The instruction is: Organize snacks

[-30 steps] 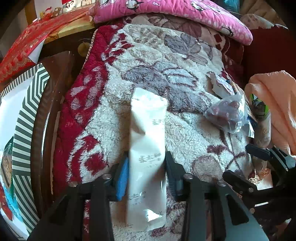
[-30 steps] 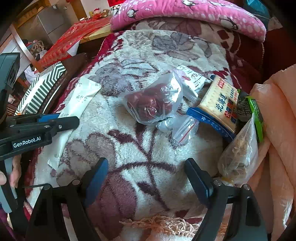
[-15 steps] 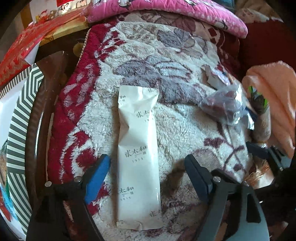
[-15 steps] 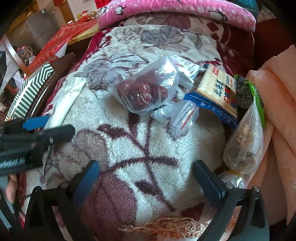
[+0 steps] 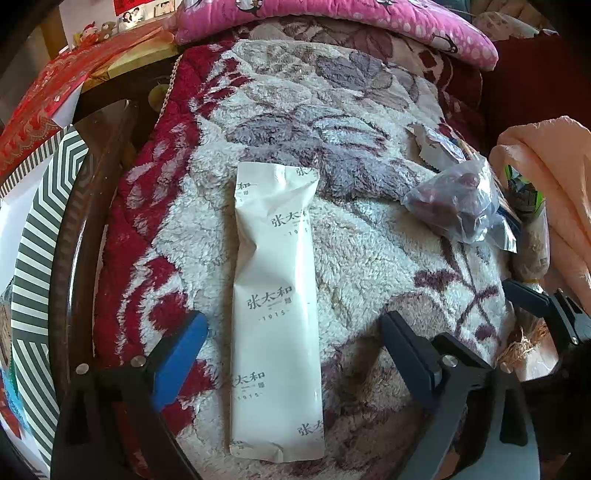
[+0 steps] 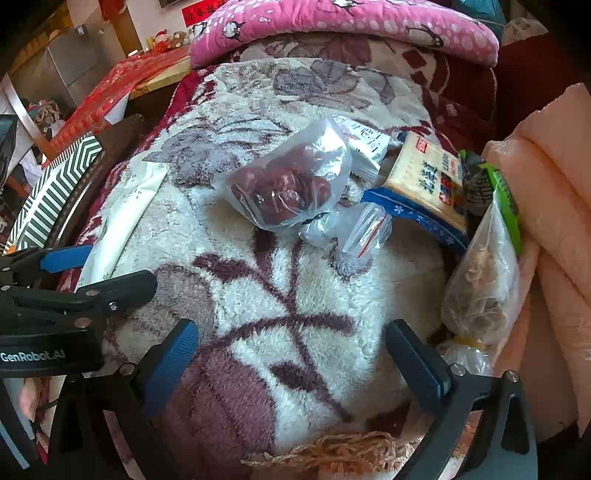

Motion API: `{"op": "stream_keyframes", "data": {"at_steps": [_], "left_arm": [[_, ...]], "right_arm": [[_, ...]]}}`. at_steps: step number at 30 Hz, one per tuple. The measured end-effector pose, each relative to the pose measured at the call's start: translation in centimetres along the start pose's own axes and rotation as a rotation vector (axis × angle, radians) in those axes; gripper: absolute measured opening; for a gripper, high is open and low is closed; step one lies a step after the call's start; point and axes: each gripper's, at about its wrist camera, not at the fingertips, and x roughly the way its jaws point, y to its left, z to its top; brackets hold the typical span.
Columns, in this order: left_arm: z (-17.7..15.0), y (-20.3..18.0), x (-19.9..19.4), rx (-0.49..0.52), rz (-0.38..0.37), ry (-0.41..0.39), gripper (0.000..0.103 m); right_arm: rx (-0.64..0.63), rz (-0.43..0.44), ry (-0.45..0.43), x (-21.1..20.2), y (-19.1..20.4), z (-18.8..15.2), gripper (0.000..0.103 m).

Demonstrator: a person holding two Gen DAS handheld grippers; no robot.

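Observation:
A long white snack packet (image 5: 275,295) lies flat on the floral fleece blanket (image 5: 369,258). My left gripper (image 5: 293,325) straddles its lower half. The jaws are opening and the pads stand clear of the packet on both sides. In the right wrist view the same packet (image 6: 125,206) shows at the left, beside the left gripper (image 6: 118,267). My right gripper (image 6: 291,328) is wide open over bare blanket, nothing between its fingers. Beyond it lie a clear bag of red dates (image 6: 291,188), a small zip bag (image 6: 358,232) and a cracker pack (image 6: 428,177).
A bag of pale dried pieces (image 6: 480,288) and a green packet (image 6: 502,199) lean on a peach blanket (image 6: 554,184) at the right. A pink pillow (image 5: 351,22) lies at the back. A striped box (image 5: 40,229) and a dark wooden rim (image 5: 70,236) run along the left.
The left jaws let go of the white packet and spread wide; it now lies flat between them. The right jaws opened a little wider.

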Motion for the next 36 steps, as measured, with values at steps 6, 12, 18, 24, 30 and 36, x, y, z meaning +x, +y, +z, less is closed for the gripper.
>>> {"op": "stream_keyframes", "data": {"at_steps": [6, 12, 18, 24, 30, 36], "left_arm": [[-0.2, 0.3, -1.2, -0.02, 0.014, -0.04, 0.095], [0.1, 0.4, -2.6, -0.013, 0.038, -0.075, 0.095], [0.1, 0.2, -3.0, -0.007, 0.033, -0.087, 0.095], [-0.1, 1.0, -2.6, -0.054, -0.061, -0.056, 0.095], [0.5, 0.9, -2.0, -0.041, -0.061, -0.037, 0.075], [0.7, 0.8, -1.1, -0.023, -0.013, -0.016, 0.05]], "right_arm": [[-0.043, 0.017, -0.03, -1.7, 0.6, 0.3, 0.102], [-0.083, 0.031, -0.085, -3.7, 1.0, 1.0, 0.102], [-0.077, 0.042, -0.094, -4.6, 0.6, 1.6, 0.102], [-0.062, 0.047, -0.094, -4.9, -0.1, 1.7, 0.102], [-0.058, 0.058, -0.073, -4.5, -0.3, 2.2, 0.102], [-0.099, 0.051, -0.074, -4.0, -0.4, 3.6, 0.102]]}}
